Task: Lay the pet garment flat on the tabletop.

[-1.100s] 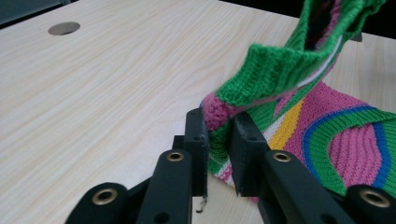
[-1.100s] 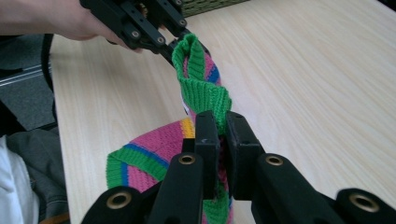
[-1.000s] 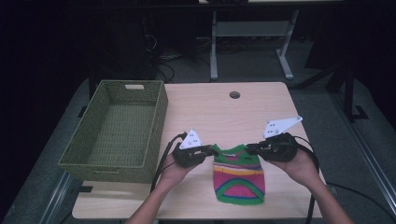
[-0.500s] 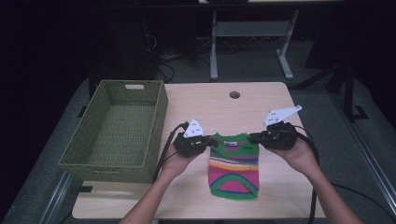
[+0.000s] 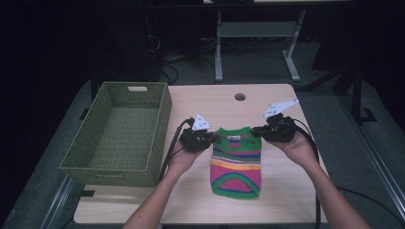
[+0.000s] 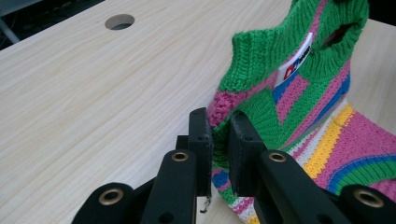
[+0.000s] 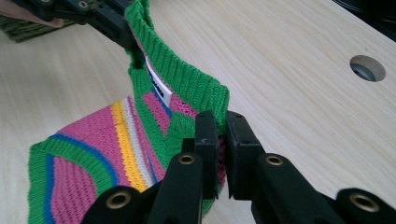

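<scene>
Both tongs are carrying the striped knit sweater (image 5: 236, 162) away from the table's (image 5: 200, 100) near edge toward its middle, and its collar end is now rising off the wood. The left tongs (image 6: 219, 140) are pinching one shoulder, the right tongs (image 7: 222, 140) the other. The hem is trailing on the table. Judging by this, they are lifting it, perhaps toward the green basket (image 5: 119, 133) along the left edge.
</scene>
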{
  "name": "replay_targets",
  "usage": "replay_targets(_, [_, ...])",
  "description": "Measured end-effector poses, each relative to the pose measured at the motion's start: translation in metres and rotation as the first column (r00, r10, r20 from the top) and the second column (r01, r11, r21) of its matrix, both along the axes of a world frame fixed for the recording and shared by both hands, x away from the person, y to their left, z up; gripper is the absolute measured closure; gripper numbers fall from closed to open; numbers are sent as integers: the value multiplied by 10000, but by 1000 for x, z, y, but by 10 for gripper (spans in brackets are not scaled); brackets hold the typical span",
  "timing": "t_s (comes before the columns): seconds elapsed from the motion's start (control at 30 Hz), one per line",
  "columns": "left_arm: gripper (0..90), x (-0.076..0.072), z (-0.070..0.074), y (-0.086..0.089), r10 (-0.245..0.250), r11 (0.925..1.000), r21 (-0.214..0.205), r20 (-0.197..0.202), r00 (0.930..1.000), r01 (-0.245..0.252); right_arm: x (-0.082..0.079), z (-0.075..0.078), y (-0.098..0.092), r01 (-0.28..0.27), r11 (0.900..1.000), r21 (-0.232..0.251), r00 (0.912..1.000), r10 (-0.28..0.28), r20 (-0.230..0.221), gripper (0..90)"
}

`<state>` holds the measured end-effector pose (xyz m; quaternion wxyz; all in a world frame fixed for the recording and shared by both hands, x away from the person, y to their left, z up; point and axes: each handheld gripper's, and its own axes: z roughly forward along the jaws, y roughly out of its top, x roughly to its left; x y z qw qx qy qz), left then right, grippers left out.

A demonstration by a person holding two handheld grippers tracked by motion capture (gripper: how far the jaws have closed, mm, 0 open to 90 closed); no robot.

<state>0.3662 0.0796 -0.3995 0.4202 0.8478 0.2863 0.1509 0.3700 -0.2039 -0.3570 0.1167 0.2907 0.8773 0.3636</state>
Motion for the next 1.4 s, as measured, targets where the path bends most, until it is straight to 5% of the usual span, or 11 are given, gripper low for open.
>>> replay_targets(0.53, [804,16,-3,-3,495,9986,176,-204,9986,-491,31,-9,3,726,9974,-30,9974,-726,-19,836])
replay_targets(0.57, [761,16,-3,-4,644,9977,202,-23,9979,-643,33,-10,3,742,9972,-16,9972,-742,13,823])
replay_targets(0.63, [548,15,-3,-7,1078,9933,354,546,9927,-1098,38,-12,2,1159,9931,-163,9930,-1154,268,634])
replay_targets(0.9, [411,16,-15,-11,1105,9927,494,-10,9939,-1103,40,-20,-17,1679,9854,-270,9845,-1690,-475,552])
replay_targets(1.07, [467,13,-26,-17,658,9965,543,-440,9969,-633,38,-35,-21,1357,9904,-245,9836,-1377,-1163,593])
replay_targets(1.23, [757,11,-34,-21,24,9975,705,-1091,9940,53,36,-54,-15,629,9966,-531,9777,-722,-1970,718])
replay_targets(1.3, [808,11,-44,-24,-222,9960,818,-1684,9855,365,36,-74,-7,-7,9927,-1207,9635,-316,-2658,773])
replay_targets(1.4, [818,12,-49,-26,-350,9943,928,-1862,9819,530,35,-82,-4,-118,9920,-1256,9576,-249,-2869,791])
